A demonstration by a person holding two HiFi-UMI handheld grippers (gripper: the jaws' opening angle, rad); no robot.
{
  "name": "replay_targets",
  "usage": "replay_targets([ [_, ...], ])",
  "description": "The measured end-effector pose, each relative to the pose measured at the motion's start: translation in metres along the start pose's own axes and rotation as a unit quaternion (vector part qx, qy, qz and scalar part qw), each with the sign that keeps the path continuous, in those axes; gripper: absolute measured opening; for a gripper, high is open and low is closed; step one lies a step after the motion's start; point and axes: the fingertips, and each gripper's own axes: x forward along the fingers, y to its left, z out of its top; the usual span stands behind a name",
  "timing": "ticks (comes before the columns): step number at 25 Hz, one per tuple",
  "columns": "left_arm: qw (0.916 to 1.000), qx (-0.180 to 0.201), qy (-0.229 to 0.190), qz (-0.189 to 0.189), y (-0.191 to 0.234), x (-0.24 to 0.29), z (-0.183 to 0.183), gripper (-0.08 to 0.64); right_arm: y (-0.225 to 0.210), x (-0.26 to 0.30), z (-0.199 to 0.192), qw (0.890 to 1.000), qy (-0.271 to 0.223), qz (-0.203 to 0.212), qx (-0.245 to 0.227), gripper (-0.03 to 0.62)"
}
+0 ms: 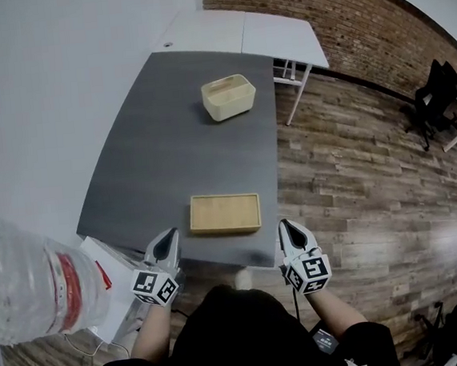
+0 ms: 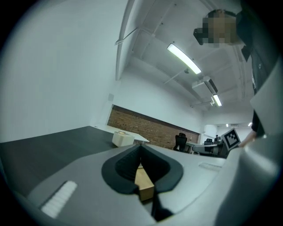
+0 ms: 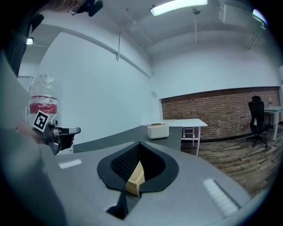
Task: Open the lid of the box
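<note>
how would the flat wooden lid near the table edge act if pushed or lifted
The wooden lid looks like a rigid board, so probably stiff and fairly light. Lying flat, it should slide rather than tip or roll. It sits near the front edge of the grey table, so a push toward that edge might drop it.

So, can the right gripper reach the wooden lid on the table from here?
Probably yes: the right gripper sits just right of the wooden lid, nothing between them, but its jaws are shut.
</note>
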Motion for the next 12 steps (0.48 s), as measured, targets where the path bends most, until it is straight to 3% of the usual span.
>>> replay_targets([
  [6,0.9997,0.012,0.001,0.019,0.001,0.033,0.002,0.0,-0.023,0.03,0.007,1.0,0.007,0.028,0.004,0.003],
  [12,0.9987,0.019,0.035,0.033,0.008,0.056,-0.015,0.0,-0.02,0.052,-0.003,0.999,0.021,0.043,0.019,0.003],
])
